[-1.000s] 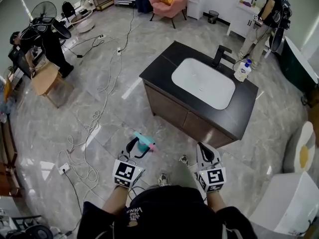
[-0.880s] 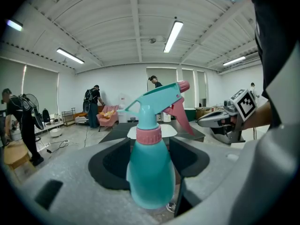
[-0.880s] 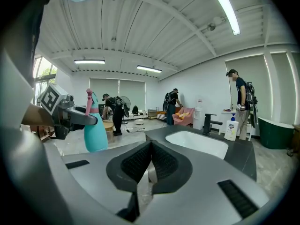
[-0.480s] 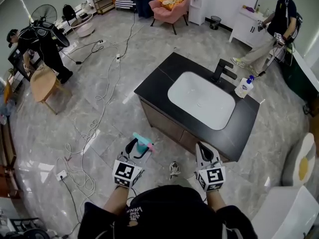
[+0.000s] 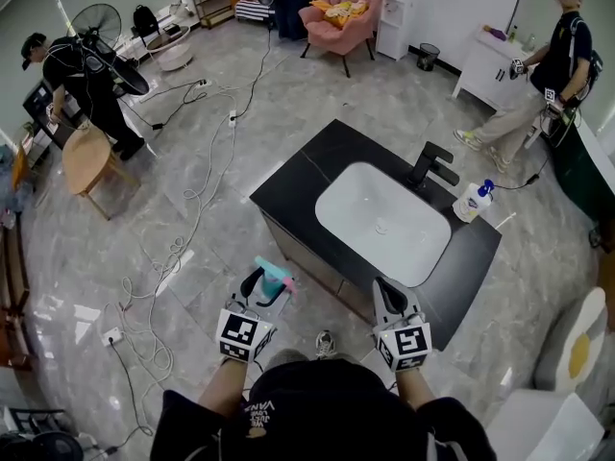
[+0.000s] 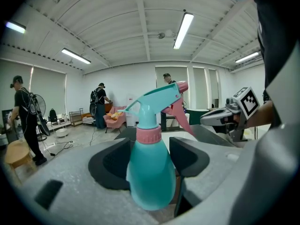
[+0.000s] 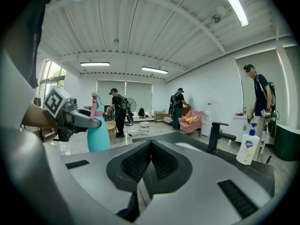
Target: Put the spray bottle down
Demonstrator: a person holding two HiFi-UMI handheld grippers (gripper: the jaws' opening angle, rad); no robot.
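A teal spray bottle (image 5: 274,275) with a pink collar and pink trigger stands upright between the jaws of my left gripper (image 5: 269,284), which is shut on its body (image 6: 150,172). In the left gripper view the pads (image 6: 117,161) press the bottle from both sides. My right gripper (image 5: 389,296) is level with the left one, shut with nothing in it; its pads meet (image 7: 151,146). The bottle (image 7: 97,135) shows at the left of the right gripper view. Both grippers hover over the floor just short of the black vanity counter (image 5: 298,176).
The counter holds a white basin (image 5: 384,224), a black faucet (image 5: 432,166) and a white pump bottle (image 5: 471,200). Cables (image 5: 183,248) trail over the floor at left. People stand at left (image 5: 82,75) and far right (image 5: 543,75). A pink armchair (image 5: 341,12) stands behind.
The vanity has drawn closer to both grippers as they move forward together. The bottle stays held in the left gripper, and the right stays shut.
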